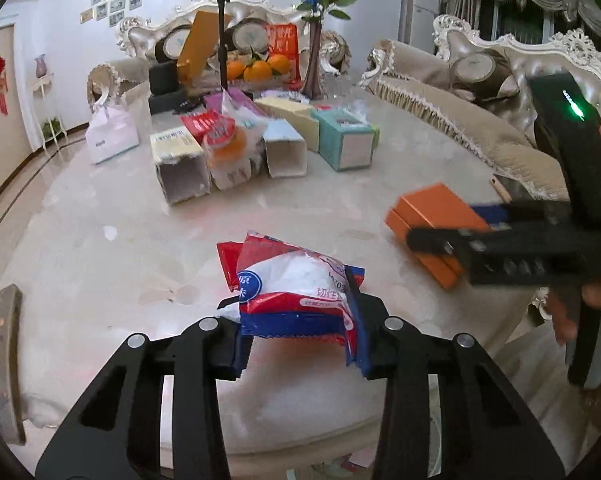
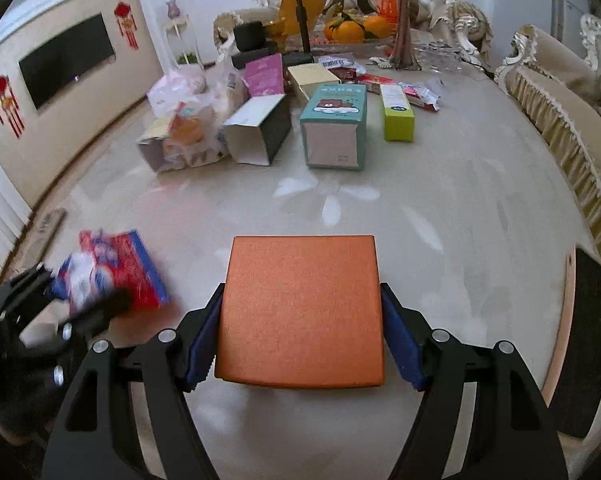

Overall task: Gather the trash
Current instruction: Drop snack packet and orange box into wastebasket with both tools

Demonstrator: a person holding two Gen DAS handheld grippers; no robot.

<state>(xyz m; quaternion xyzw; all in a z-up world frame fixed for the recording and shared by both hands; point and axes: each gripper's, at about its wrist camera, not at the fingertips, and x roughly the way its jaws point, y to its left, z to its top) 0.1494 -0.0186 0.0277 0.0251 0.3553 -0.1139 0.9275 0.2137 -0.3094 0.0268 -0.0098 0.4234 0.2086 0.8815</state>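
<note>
My left gripper (image 1: 298, 344) is shut on a red, white and blue tissue packet (image 1: 296, 284) and holds it over the near edge of the marble table (image 1: 100, 248). The packet shows blurred at the left of the right wrist view (image 2: 112, 272). My right gripper (image 2: 300, 344) is shut on an orange box (image 2: 302, 308), its blue pads pressed on both sides. The box and right gripper also show at the right of the left wrist view (image 1: 432, 216).
Several empty cartons and wrappers lie mid-table: a teal bear box (image 2: 334, 130), a green box (image 2: 396, 112), an open white carton (image 2: 256, 132), a plastic bag (image 2: 188, 132). Behind stand oranges (image 2: 352, 28), a vase (image 1: 314, 60) and a tripod (image 1: 222, 32). Sofas (image 1: 480, 96) ring the table.
</note>
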